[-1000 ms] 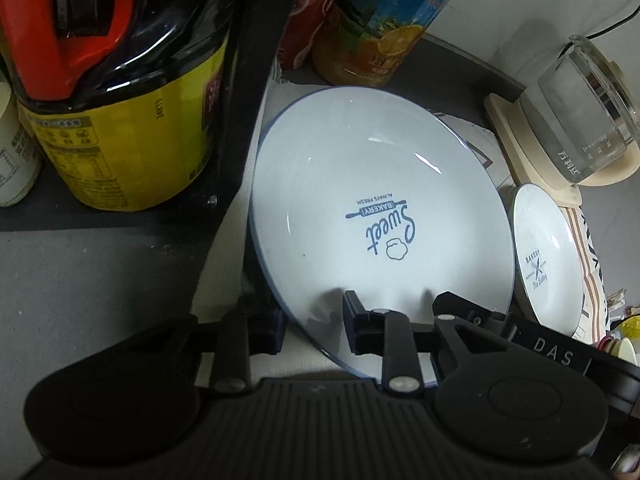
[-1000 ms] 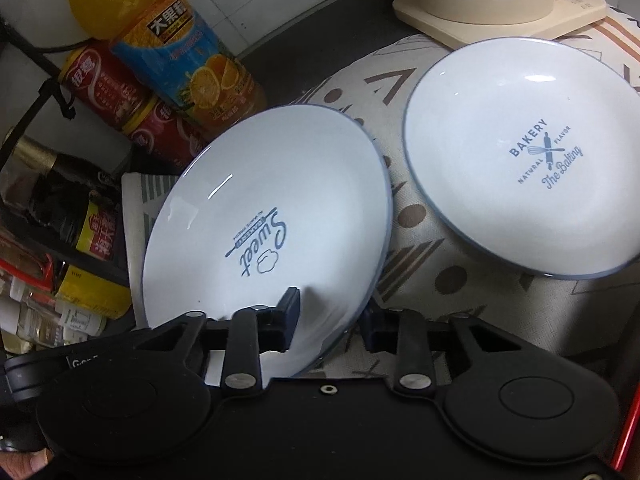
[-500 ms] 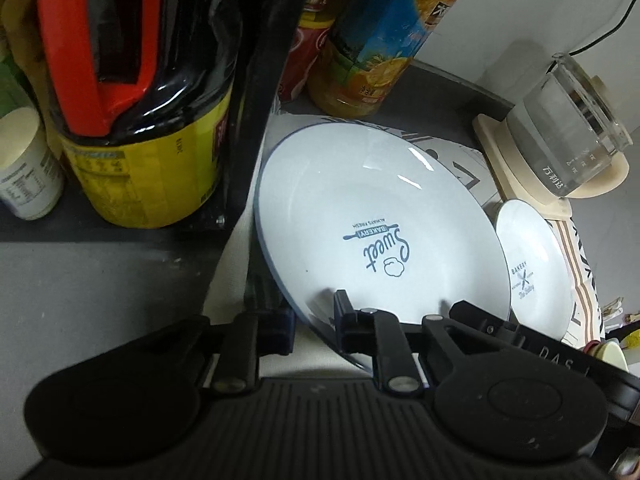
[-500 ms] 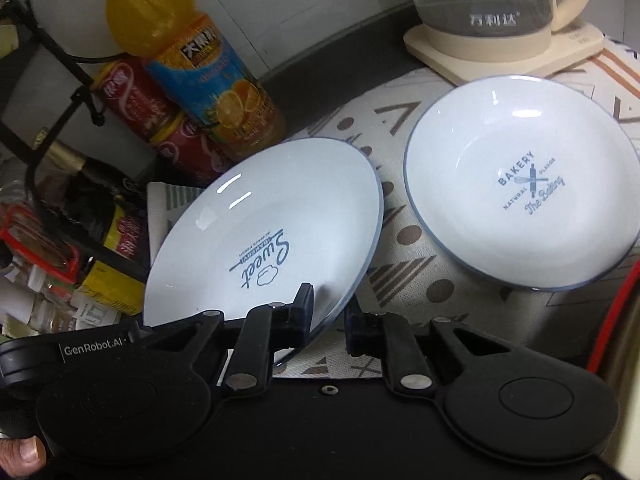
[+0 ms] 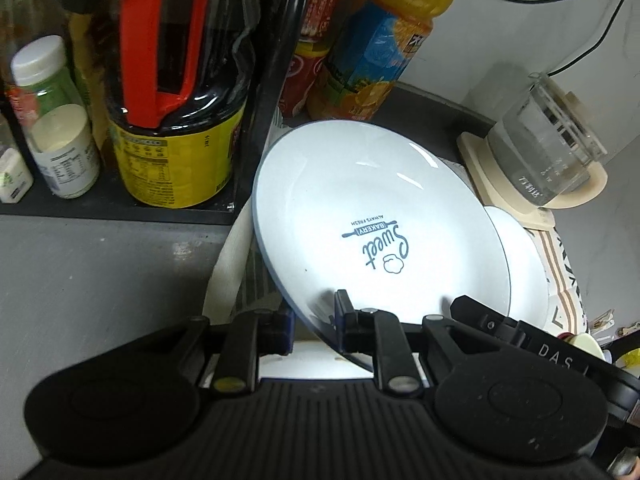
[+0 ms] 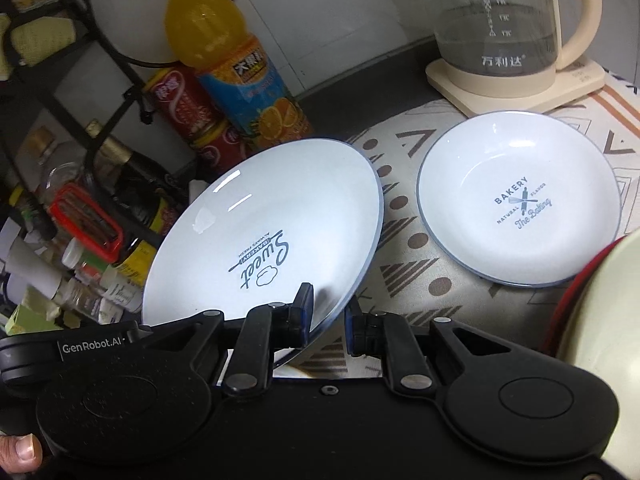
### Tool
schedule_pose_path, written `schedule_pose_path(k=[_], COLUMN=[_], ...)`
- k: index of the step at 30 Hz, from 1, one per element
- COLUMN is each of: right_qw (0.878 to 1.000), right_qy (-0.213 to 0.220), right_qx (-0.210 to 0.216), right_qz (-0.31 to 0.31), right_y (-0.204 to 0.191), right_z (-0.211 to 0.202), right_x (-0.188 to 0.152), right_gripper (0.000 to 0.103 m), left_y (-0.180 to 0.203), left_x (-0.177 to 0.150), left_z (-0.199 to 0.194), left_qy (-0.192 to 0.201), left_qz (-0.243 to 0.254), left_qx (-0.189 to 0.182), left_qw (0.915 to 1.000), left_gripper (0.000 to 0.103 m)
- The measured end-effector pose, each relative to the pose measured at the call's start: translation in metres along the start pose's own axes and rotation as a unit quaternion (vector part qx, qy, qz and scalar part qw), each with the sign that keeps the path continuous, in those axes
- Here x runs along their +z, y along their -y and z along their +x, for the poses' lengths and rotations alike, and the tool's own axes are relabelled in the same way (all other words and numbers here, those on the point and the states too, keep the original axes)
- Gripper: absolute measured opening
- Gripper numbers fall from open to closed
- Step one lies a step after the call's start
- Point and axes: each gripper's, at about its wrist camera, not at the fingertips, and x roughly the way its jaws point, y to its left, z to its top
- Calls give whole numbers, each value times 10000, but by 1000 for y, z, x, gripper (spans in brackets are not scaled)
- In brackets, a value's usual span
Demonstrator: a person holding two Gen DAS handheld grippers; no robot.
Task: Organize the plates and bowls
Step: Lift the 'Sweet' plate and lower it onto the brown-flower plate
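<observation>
Left of the left gripper's (image 5: 312,320) fingers stands a dark jug (image 5: 172,80). Both grippers pinch the tilted Sweet plate (image 5: 380,220); the right gripper (image 6: 326,320) grips its near rim. Right of its fingers lies the Bakery plate (image 6: 520,200), a kettle (image 6: 508,20) beyond.

Tilted white plate (image 6: 260,232); flat bowl (image 6: 520,200) beside

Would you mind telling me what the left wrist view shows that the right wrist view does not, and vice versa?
Only the left wrist view shows the white-capped plastic bottle on the black shelf. Only the right wrist view shows the smaller white plate's "BAKERY" print and the patterned cloth mat clearly. Both share the large white blue-rimmed "Sweet" plate, gripped at its rim by both the left gripper and the right gripper.
</observation>
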Motion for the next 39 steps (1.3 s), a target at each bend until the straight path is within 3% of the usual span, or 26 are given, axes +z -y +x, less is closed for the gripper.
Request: schedule_pose_path(k=[18,39], right_qw=[9988,9959], right_qy=[-116,-468], right_qx=[166,179], right_qz=[-454,-758], right_y=[-1,2], right_z=[-42,-65], right_x=[-38,-77], right_gripper=[15,15], left_y=[6,-1], left_x=[-58,-119], left_z=[-46,-68], left_qy=[191,48], left_qz=[-285,-636], left_qx=[144,253], left_qw=[9993,9976], left_gripper=[18,18])
